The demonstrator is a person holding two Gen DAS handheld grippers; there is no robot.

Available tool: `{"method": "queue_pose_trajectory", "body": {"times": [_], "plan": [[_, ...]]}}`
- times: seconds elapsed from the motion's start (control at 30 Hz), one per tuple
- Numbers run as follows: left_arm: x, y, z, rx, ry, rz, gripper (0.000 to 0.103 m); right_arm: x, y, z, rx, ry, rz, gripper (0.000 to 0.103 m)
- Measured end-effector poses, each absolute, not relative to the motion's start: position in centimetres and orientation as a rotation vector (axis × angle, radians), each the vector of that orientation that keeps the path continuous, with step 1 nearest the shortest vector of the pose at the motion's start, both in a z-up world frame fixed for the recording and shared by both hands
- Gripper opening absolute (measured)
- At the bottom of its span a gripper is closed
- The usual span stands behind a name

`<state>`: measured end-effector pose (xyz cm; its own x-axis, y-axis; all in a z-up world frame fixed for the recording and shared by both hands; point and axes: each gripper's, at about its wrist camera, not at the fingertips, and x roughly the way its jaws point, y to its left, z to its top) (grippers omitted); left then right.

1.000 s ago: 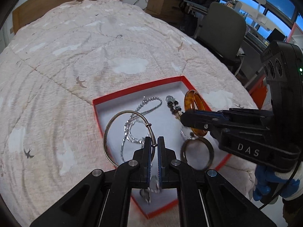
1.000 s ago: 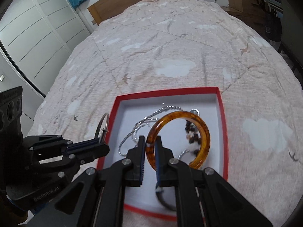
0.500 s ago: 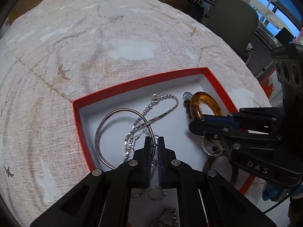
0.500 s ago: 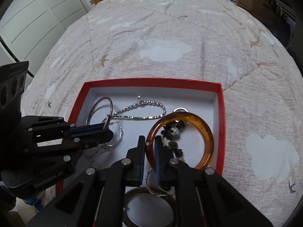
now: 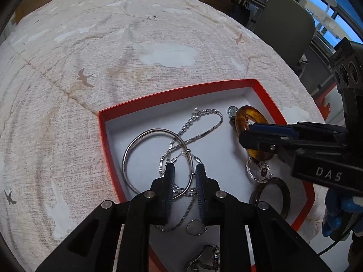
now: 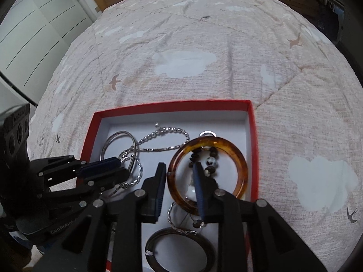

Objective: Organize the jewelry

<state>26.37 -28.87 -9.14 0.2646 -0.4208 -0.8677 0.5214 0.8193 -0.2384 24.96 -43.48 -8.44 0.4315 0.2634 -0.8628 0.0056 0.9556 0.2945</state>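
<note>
A red box (image 5: 172, 98) with a white floor sits on the bed and holds jewelry. My left gripper (image 5: 184, 170) is open, its fingers astride the rim of a thin silver bangle (image 5: 136, 142) that lies on the box floor. My right gripper (image 6: 179, 170) is open around the near left rim of an amber bangle (image 6: 240, 161), which lies flat over a dark beaded piece (image 6: 209, 158). A silver chain (image 5: 204, 122) lies between the bangles. The amber bangle (image 5: 246, 115) also shows in the left wrist view.
A dark ring (image 6: 179, 249) and a twisted silver ring (image 6: 174, 222) lie at the box's near end. The box (image 6: 172, 106) rests on a pale quilt (image 6: 204, 45) with clouds and birds. An office chair (image 5: 285, 20) stands past the bed's right edge.
Both grippers have opened and let go of their bangles. The silver bangle and the amber bangle, held up a second ago, now lie in the box.
</note>
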Motion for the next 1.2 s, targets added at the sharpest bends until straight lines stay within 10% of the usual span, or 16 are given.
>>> {"method": "queue_pose_trajectory", "body": {"times": [0.37, 0.77, 1.2], "plan": [[22.7, -25.6, -3.0, 0.04, 1.042, -0.639, 0.038, 20.9, -44.2, -3.2, 0.295, 1.019, 0.103, 0.029], [12.2, -18.3, 5.4, -0.017, 0.814, -0.477, 0.092, 10.6, -38.0, 5.4, 0.238, 0.848, 0.079, 0.053], [4.3, -11.0, 7.7, 0.06, 0.679, -0.238, 0.095, 1.9, -29.6, 6.9, 0.168, 0.784, 0.084, 0.064]]}}
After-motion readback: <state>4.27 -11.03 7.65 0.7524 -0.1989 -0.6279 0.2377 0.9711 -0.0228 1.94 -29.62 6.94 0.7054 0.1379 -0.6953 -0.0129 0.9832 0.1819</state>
